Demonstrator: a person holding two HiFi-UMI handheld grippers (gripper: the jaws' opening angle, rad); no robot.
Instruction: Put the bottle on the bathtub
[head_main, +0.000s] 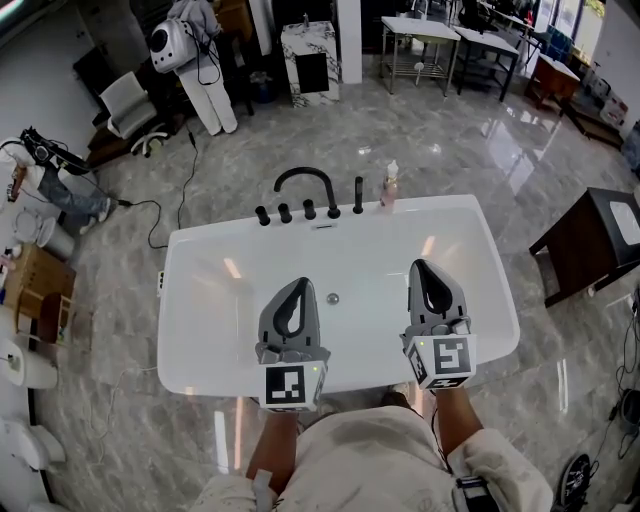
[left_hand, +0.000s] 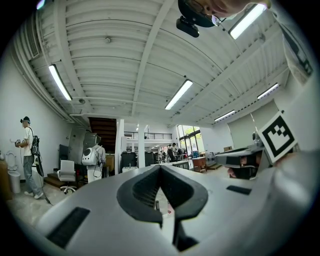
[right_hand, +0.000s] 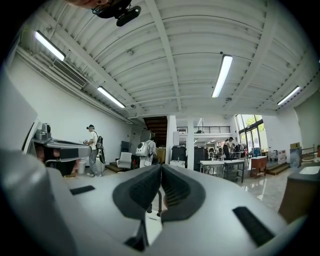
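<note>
Head view | left gripper (head_main: 299, 284) and right gripper (head_main: 420, 266) side by side over bathtub (head_main: 190, 300) | both jaws closed, empty

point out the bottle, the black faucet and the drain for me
bottle (head_main: 390, 190): head view, on its body
black faucet (head_main: 304, 172): head view, top of the curved spout
drain (head_main: 332, 298): head view, its centre

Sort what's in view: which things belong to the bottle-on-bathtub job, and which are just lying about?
Job: bottle, at the far rim; bathtub; left hand-held gripper and right hand-held gripper, both shut, empty.
Lying about: black faucet; dark side table; white chair.
</note>
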